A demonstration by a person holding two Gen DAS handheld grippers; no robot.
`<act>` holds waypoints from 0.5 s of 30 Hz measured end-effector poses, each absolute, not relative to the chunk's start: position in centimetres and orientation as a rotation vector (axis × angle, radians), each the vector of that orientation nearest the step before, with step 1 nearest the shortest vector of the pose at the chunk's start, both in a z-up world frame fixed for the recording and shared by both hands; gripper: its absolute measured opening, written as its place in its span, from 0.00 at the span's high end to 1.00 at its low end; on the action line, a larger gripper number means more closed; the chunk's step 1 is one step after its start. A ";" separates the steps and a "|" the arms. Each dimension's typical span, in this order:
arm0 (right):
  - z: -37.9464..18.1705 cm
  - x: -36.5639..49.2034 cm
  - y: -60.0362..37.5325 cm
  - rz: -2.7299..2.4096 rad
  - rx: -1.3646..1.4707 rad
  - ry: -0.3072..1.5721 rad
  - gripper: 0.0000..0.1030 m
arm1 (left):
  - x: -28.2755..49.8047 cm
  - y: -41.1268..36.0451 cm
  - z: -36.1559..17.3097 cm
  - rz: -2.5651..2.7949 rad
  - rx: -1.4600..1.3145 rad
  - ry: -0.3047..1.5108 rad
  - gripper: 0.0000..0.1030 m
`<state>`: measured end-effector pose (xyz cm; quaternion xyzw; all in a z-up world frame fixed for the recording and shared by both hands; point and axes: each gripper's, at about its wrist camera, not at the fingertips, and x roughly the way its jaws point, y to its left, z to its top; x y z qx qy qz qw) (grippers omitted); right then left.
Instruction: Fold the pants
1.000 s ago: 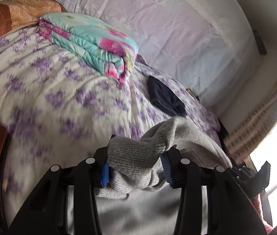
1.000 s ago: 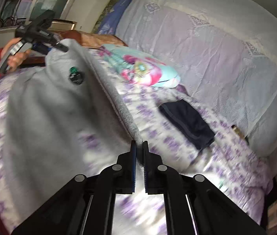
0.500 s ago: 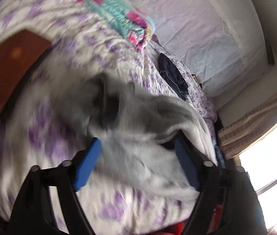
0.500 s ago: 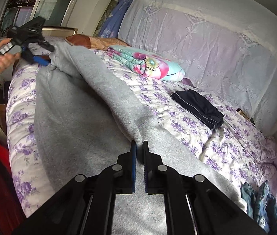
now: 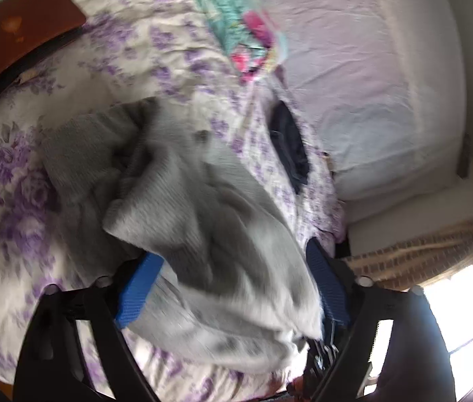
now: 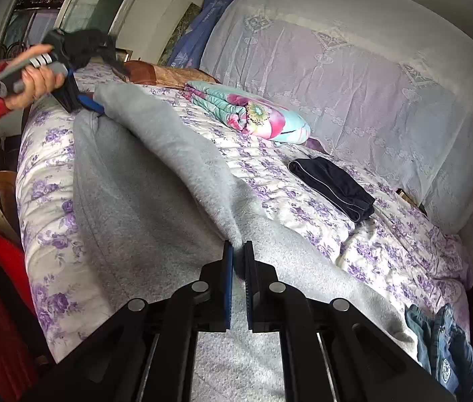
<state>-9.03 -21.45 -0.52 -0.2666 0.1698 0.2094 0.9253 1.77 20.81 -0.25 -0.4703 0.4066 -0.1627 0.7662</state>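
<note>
Grey fleece sweatpants [image 6: 142, 201] lie lengthwise on a bed covered by a purple-flowered sheet [image 6: 320, 201]. One long edge is raised into a ridge that runs from the right tongs [image 6: 238, 251] in the foreground to the left tongs [image 6: 84, 100] at the far end, near the bed's head. The right tongs are narrow, pinched on the fabric ridge. The left tongs, held by a hand [image 6: 33, 80] in a red sleeve, stand wide; in the left wrist view their blue pads [image 5: 137, 293] sit on either side of a bunched end of the sweatpants [image 5: 203, 221] without squeezing it, and the view is blurred.

The step in hand appears to be laying one leg over the other. To do it well, the left tongs likely need to close on the far end at the same edge the right tongs hold, so that both ends lift and travel together, the ridge stays taut and the fold line lands straight.

A folded floral quilt [image 6: 249, 114], a folded dark navy garment [image 6: 333, 187] and blue jeans [image 6: 444, 348] lie apart on the bed, clear of the fold
</note>
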 end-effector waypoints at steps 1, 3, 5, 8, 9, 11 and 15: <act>-0.5 -9.1 -21.5 0.431 -0.547 0.350 0.94 | 1.9 21.1 -0.2 -0.323 -0.998 0.887 0.55; -0.3 -9.4 -21.5 0.439 -0.543 0.356 0.94 | 1.7 21.5 0.8 -0.328 -0.934 0.855 0.71; 0.3 -9.9 -21.4 0.450 -0.545 0.355 0.93 | 0.9 21.7 2.9 -0.370 -0.847 0.785 0.76; 0.5 -11.3 -21.1 0.492 -0.558 0.373 0.93 | -0.1 21.2 4.4 -0.372 -0.715 0.723 0.76; 0.1 -11.9 -20.8 0.514 -0.565 0.395 0.93 | -0.3 21.3 4.1 -0.360 -0.680 0.728 0.76; -1.2 -13.1 -20.1 0.547 -0.591 0.430 0.93 | -0.1 21.6 1.4 -0.326 -0.666 0.781 0.76; -4.5 -13.8 -19.0 0.544 -0.646 0.478 0.93 | -1.1 23.3 -3.4 -0.391 -0.793 0.795 0.77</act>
